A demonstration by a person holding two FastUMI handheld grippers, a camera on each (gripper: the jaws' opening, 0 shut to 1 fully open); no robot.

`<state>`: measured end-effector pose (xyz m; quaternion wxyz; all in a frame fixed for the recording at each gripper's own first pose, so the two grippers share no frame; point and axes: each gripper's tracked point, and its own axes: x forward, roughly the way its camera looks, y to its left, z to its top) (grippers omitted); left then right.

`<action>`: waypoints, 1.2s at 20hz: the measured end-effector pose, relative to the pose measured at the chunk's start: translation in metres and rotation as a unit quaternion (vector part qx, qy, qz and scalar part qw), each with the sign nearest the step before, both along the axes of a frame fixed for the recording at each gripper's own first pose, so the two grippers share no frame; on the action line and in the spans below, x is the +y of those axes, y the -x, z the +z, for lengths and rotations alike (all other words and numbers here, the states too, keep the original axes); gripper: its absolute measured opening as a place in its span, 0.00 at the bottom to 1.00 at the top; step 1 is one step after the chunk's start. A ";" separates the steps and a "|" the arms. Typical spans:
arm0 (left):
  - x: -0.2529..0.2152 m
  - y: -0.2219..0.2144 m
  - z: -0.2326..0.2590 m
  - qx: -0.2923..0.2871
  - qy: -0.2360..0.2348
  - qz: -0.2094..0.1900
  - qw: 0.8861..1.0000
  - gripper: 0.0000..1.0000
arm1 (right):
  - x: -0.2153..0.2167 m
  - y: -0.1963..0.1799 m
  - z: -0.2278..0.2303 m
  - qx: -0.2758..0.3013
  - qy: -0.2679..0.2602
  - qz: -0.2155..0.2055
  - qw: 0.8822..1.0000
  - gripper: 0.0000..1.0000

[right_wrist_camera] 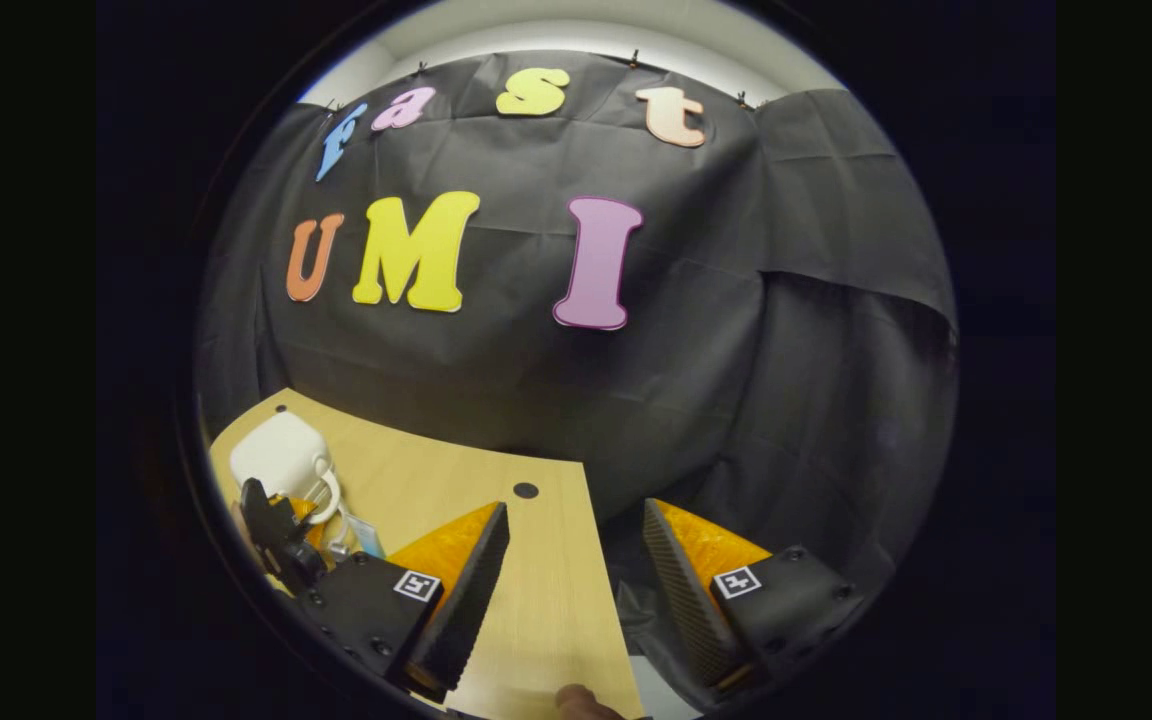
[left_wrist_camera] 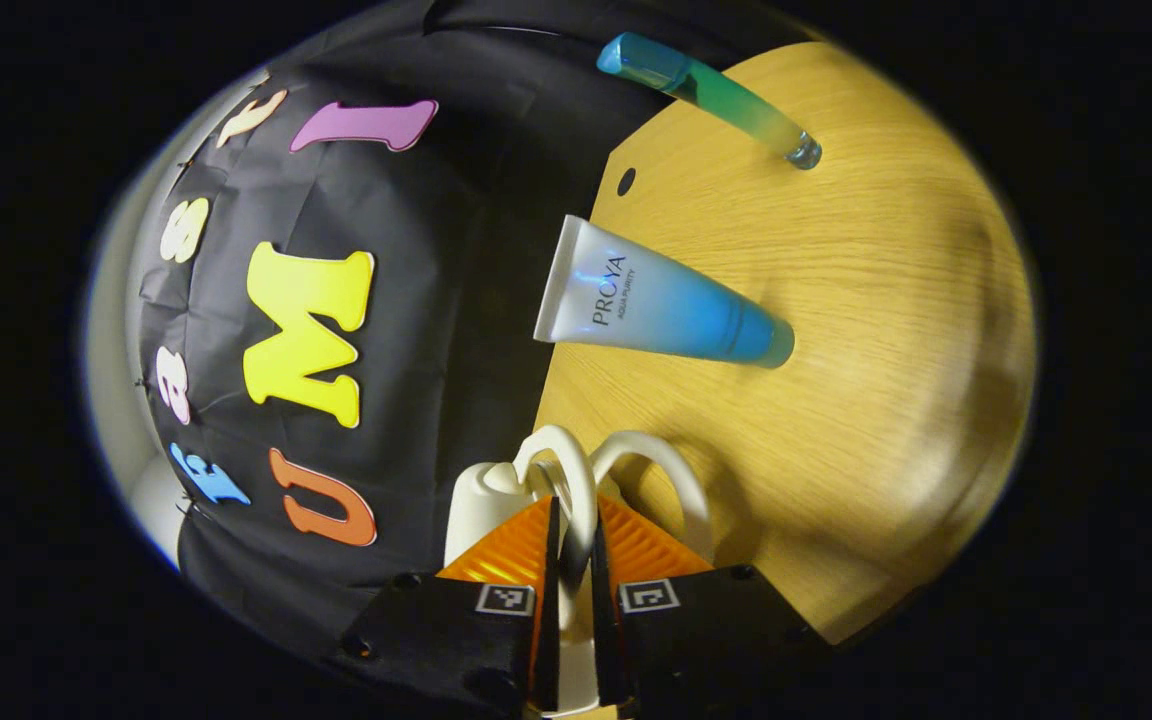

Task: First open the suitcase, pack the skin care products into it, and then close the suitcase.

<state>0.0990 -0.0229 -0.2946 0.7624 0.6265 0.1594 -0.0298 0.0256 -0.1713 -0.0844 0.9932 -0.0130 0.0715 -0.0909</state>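
Near the bottom centre of the left gripper view, the left tongs (left_wrist_camera: pixel 571 540) are pinching a white loop handle (left_wrist_camera: pixel 576 480) of the small white suitcase (left_wrist_camera: pixel 481 505). Beyond them, at frame centre on the wooden desk (left_wrist_camera: pixel 886 300), lies the white-and-blue tube (left_wrist_camera: pixel 661 305), its long axis running left to right, cap to the right. Farther, at upper right, lies a slimmer teal tube (left_wrist_camera: pixel 706 95). The left hand seems nearer to both. In the right gripper view the right tongs (right_wrist_camera: pixel 576 570) are spread wide, holding nothing, with the suitcase at lower left.
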 end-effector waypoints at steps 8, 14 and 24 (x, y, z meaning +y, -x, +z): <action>0.017 0.001 0.062 -0.010 0.085 0.003 0.996 0.04 | 0.019 -0.012 0.016 -0.014 0.002 -0.004 1.000 0.80; 0.072 0.001 0.147 -0.054 0.187 0.021 0.981 0.03 | 0.049 -0.021 0.029 -0.018 0.000 -0.011 1.000 0.81; 0.264 -0.008 0.207 -0.071 0.347 0.095 0.930 0.03 | 0.125 -0.031 0.040 -0.014 0.003 -0.005 1.000 0.80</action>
